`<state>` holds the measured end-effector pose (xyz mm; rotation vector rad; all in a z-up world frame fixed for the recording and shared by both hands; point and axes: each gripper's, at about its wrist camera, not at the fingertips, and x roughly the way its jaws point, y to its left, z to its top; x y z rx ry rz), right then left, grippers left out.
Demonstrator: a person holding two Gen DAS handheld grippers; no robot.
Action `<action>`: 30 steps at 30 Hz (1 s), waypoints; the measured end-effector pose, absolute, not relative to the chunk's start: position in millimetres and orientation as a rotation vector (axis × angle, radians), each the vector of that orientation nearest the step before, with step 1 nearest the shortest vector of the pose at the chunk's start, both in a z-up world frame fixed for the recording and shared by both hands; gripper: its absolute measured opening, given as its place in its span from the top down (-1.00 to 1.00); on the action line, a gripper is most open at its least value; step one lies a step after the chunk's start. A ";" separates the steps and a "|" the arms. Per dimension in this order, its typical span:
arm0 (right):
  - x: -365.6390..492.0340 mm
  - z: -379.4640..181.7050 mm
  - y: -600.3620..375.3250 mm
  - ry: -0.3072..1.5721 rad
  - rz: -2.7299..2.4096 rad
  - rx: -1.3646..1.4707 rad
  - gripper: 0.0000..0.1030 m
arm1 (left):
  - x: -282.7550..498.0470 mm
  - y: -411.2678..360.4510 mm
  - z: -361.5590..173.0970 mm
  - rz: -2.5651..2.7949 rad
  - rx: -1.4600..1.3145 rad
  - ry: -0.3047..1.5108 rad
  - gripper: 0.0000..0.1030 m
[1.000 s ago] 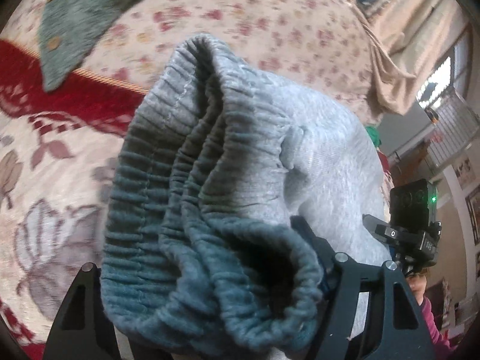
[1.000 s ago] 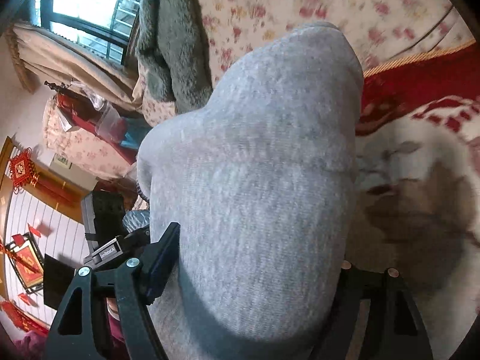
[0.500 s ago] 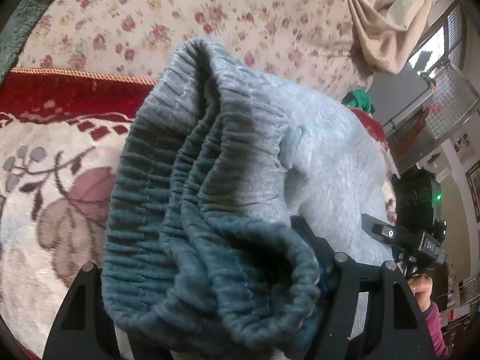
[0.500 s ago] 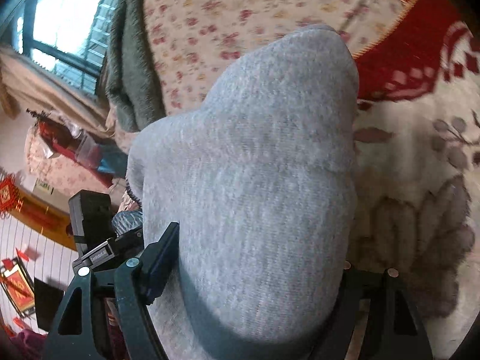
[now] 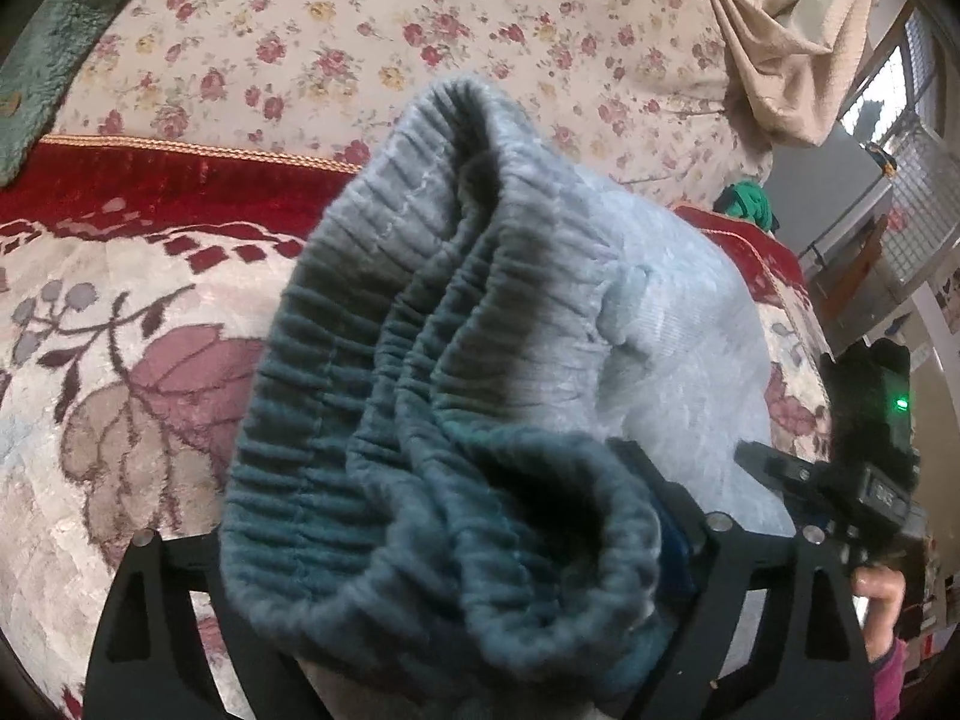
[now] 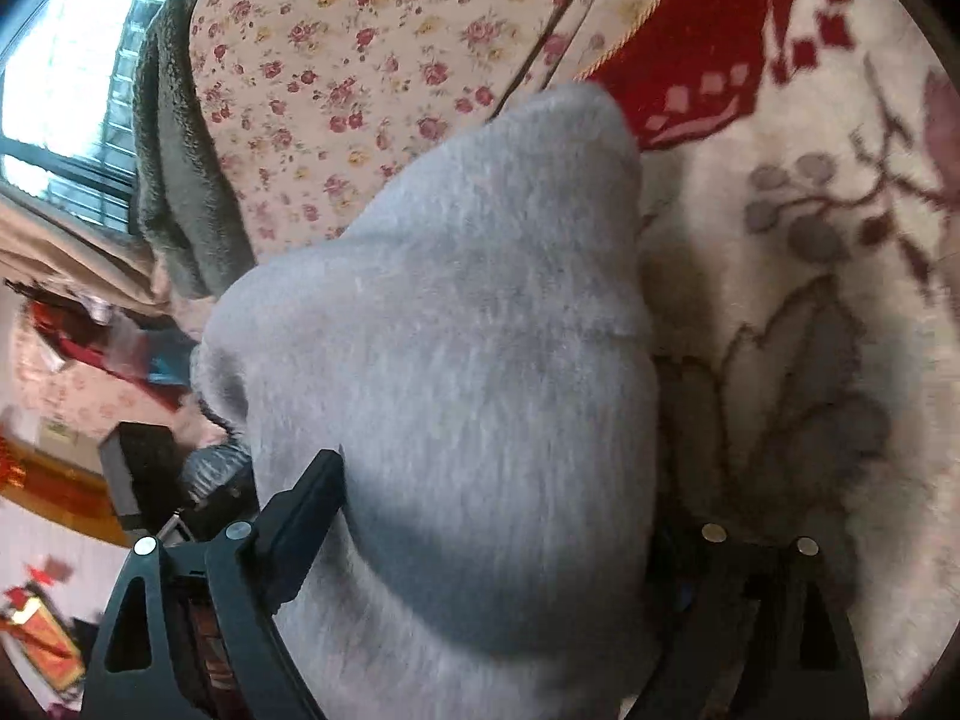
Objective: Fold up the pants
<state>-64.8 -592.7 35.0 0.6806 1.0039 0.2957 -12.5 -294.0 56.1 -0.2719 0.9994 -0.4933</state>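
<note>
Since the earlier frames both views have swung: in the left wrist view the green fleece garment (image 5: 42,54) that lay across the top has slid to the upper left corner, and the red border of the patterned blanket (image 5: 150,180) now sits higher, with more of its cream leaf pattern below. In the right wrist view the window has shifted to the far upper left and the blanket's red band (image 6: 708,36) has come in at the upper right. The grey pants (image 5: 456,396) keep their place between the fingers of the left gripper (image 5: 420,570), the bunched elastic waistband standing up in front of the lens; the jaws are opening, with the cloth bundle between them, and contact at the pads cannot be made out clearly. The right gripper (image 6: 492,546) carries the smooth grey cloth of the pants (image 6: 468,360) the same way, jaws opening, fabric filling the gap and hiding the right finger. Pants are held over the blanket, near the floral sheet (image 5: 372,24) behind it. The other gripper's body with a green light (image 5: 870,450) shows at the right edge of the left wrist view, a hand (image 5: 876,594) beneath it.
</note>
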 end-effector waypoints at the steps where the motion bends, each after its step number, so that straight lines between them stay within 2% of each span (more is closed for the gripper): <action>1: -68.9 39.7 -592.4 0.999 0.265 0.647 -0.79 | -14.1 -292.3 57.2 -0.483 -0.266 0.994 -0.83; 3: -77.7 55.1 -588.3 0.968 0.183 0.556 -0.79 | -20.6 -288.9 64.7 -0.457 -0.236 0.951 -0.93; 10: -107.3 95.0 -563.6 0.839 0.104 0.422 -0.81 | -38.4 -281.9 103.1 -0.406 -0.170 0.832 -0.94; 17: -124.0 99.9 -533.7 0.783 0.028 0.355 -0.81 | -56.1 -286.7 126.7 -0.363 -0.127 0.758 -0.94; 30: -143.5 113.6 -502.9 0.700 -0.035 0.232 -0.81 | -78.0 -304.7 128.9 -0.302 -0.020 0.728 -0.94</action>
